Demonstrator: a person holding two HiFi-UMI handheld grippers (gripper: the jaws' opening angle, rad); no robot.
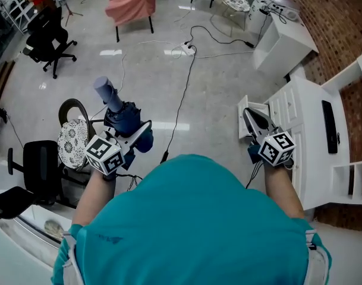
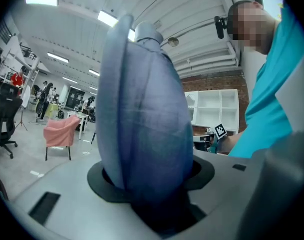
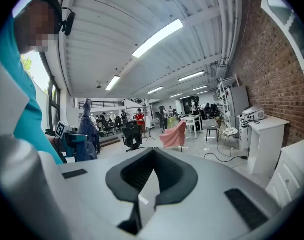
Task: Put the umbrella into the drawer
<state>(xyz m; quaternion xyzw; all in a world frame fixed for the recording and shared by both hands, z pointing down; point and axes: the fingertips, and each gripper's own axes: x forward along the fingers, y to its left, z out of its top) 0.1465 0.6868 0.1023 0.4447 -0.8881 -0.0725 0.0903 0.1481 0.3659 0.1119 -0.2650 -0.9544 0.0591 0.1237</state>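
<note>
Left gripper [image 1: 135, 134]: clamped on folded blue umbrella [image 1: 120, 113], held above the floor [image 1: 216, 82].
Right gripper [image 1: 250, 116]: jaws together, nothing held, hovered at the open white drawer [image 1: 261, 107].

Navy-blue umbrella [image 1: 124, 119], white drawer cabinet [image 1: 299, 108], pink chair [image 1: 132, 2], teal shirt [image 1: 192, 218], red-brown brick wall [image 1: 323, 16].

- No word, number, brand or sign can be read in any view.
- The cube [image 1: 103, 154] on the left gripper [image 1: 130, 126] bears only square black-and-white patterns, no letters or digits.
- The cube [image 1: 276, 149] on the right gripper [image 1: 250, 116] bears the same kind of patterns.
- A faint mark [image 1: 109, 237] on the teal shirt [image 1: 192, 218] is too small to read.
</note>
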